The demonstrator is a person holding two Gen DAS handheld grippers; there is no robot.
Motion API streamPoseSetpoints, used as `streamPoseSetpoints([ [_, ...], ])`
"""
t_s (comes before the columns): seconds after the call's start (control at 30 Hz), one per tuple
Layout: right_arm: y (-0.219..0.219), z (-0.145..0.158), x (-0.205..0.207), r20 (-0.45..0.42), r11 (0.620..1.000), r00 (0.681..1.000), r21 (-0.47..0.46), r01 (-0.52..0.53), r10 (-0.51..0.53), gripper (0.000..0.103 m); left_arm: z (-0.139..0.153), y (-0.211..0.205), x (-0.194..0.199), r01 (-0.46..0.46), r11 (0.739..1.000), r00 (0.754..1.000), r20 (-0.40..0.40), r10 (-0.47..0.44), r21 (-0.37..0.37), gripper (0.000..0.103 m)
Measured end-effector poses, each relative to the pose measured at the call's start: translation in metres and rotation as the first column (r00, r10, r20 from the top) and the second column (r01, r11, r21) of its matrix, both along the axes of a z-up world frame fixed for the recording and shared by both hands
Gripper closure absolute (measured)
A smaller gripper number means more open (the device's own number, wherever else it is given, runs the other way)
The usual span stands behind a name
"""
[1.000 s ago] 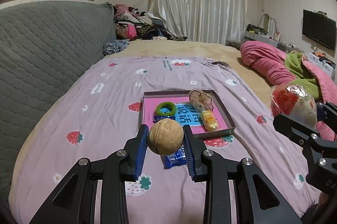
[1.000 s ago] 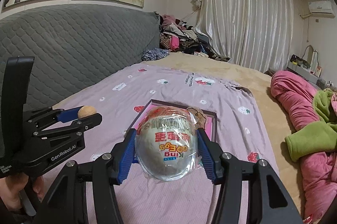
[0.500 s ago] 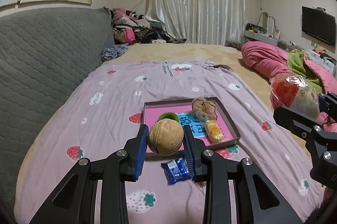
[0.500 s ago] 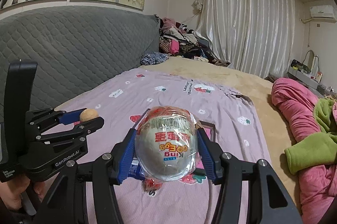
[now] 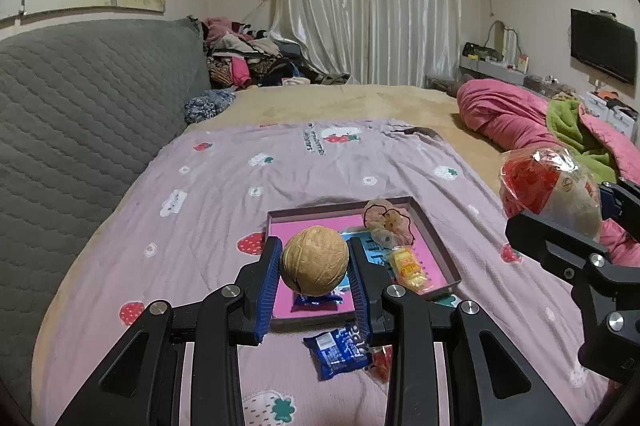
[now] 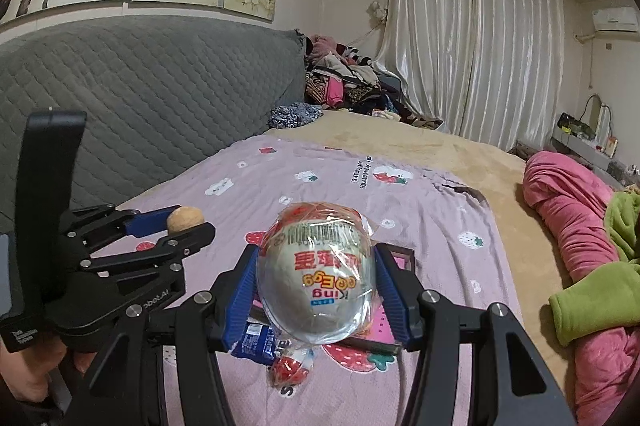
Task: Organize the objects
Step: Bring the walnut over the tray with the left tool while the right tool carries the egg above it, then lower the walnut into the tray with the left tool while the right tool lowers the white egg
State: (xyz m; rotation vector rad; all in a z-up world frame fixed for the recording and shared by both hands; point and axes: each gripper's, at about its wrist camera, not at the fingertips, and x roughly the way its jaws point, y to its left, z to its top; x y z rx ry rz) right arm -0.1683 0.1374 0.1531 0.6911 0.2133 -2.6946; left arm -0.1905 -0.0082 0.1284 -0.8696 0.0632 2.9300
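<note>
The left tool (image 5: 315, 272) pinches a hard, round tan walnut (image 5: 314, 262) across its middle, while at three o'clock the right tool (image 6: 316, 292) squeezes a slippery, film-wrapped plastic egg (image 6: 316, 276).

tray (image 5: 434, 240) on bedspread (image 5: 224, 193) | candy (image 5: 408, 268) in tray, right side | wrapped snack (image 5: 340, 346) on bedspread before tray

The walnut (image 5: 314, 262) hides part of the tray (image 5: 434, 240) floor; the egg (image 6: 318, 272) covers most of the tray (print unreadable).

Tray (image 5: 436, 240), blue packet (image 5: 338, 348) on bed (image 5: 208, 193)
</note>
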Motion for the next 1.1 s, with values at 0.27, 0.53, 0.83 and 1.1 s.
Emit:
streamPoseSetpoints([
  [0.27, 0.003, -0.006, -0.019, 0.020, 1.000, 1.000, -0.007, 0.008, -0.008, 0.046, -0.005, 0.003, -0.020, 0.008, 1.000, 1.000, 0.004, -0.008, 0.001, 0.069],
  [0.53, 0.003, -0.016, -0.044, 0.025, 1.000, 1.000, -0.005, 0.011, -0.011, 0.046, -0.021, 0.006, -0.043, 0.010, 1.000, 1.000, 0.018, -0.010, -0.004, 0.069],
  [0.83, -0.005, -0.055, -0.077, 0.069, 1.000, 0.998, -0.013, -0.004, 0.005, 0.047, -0.060, 0.001, -0.078, 0.012, 1.000, 0.998, 0.058, -0.013, 0.009, 0.069],
  [1.1, -0.002, -0.103, -0.099, 0.123, 1.000, 0.992, -0.008, -0.012, 0.013, 0.046, -0.113, -0.008, -0.112, -0.026, 0.999, 0.997, 0.077, 0.023, 0.028, 0.069],
])
